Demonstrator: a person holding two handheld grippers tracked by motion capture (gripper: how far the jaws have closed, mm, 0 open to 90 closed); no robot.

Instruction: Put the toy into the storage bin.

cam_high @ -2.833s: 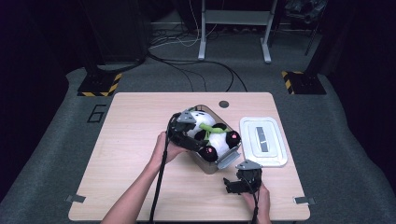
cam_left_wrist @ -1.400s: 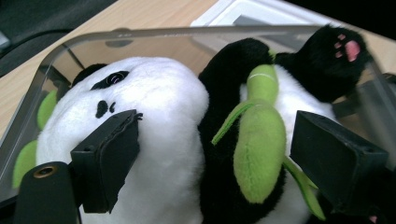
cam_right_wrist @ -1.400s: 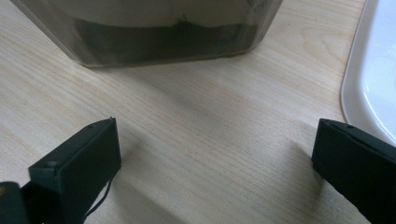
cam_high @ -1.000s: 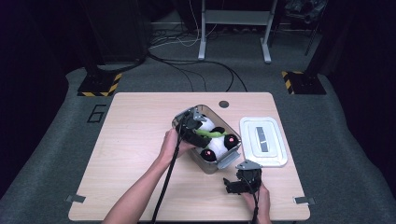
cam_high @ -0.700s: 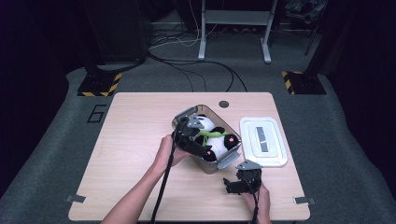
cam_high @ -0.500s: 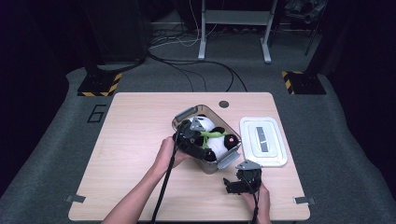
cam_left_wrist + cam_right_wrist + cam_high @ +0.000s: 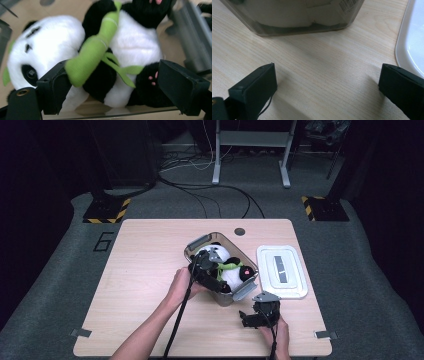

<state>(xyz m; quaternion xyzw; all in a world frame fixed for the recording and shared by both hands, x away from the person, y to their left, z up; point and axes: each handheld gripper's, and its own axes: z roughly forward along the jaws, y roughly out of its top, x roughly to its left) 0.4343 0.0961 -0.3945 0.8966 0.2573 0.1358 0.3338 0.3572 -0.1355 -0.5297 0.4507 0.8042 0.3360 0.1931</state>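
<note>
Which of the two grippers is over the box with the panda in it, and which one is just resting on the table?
The left gripper is over the box, open jaws either side of the panda. The right gripper rests open on the bare table.

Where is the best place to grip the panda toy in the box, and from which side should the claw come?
Probably the panda toy is best gripped across its soft middle, coming from above through the open top of the box. It lies on its back with the belly up, and the box walls block the sides. The left claw already straddles the belly, jaws wide, beside the green bamboo stick.

A lab or studio: dark walls, floor cables (image 7: 210,195), hazard-taped stand bases (image 7: 105,212).
</note>
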